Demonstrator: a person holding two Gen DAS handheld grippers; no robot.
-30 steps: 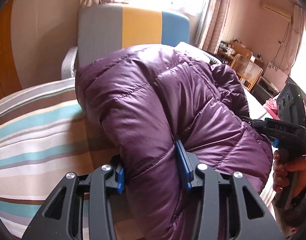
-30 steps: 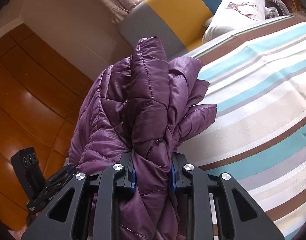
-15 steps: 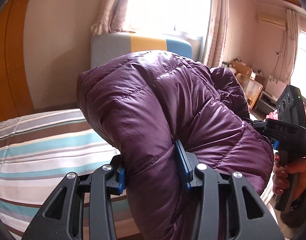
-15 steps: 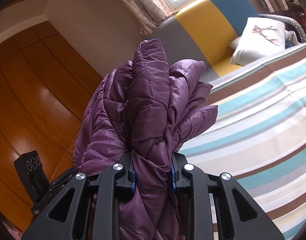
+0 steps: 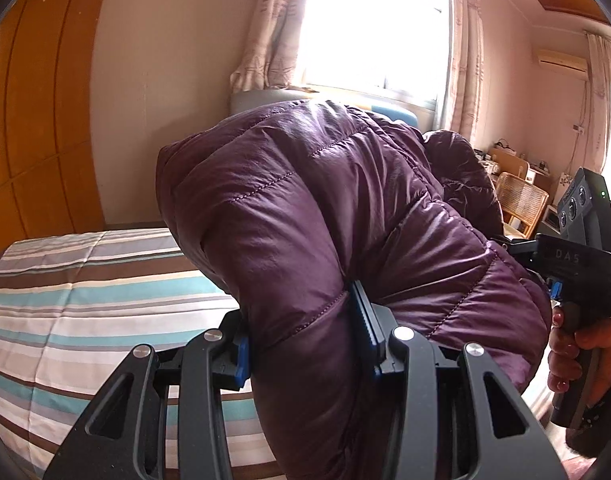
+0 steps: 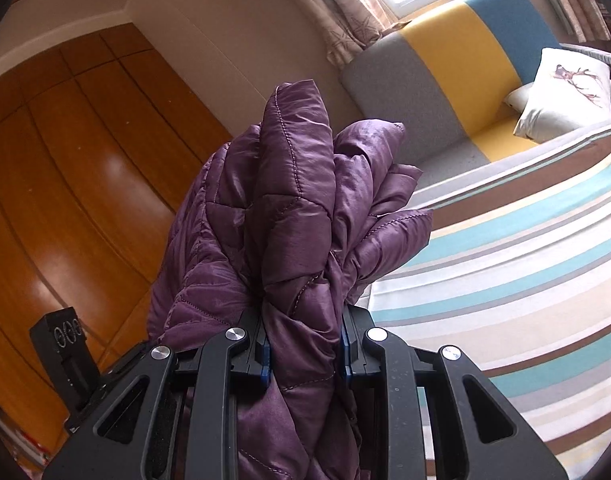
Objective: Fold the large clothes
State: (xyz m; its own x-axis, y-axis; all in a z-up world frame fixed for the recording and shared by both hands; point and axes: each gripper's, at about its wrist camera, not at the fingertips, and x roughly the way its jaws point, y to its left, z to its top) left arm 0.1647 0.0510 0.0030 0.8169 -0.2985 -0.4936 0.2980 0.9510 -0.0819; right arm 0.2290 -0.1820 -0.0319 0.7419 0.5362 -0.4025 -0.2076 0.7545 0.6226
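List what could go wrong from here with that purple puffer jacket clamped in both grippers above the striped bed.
1. The purple puffer jacket is slick and bulky; the left gripper pinches only a puffed fold, which could slide out.
2. The right gripper holds several bunched layers, so setting it down may leave the fold uneven.
3. Loose fabric hangs below both grips and could drag or crumple on the striped bed.
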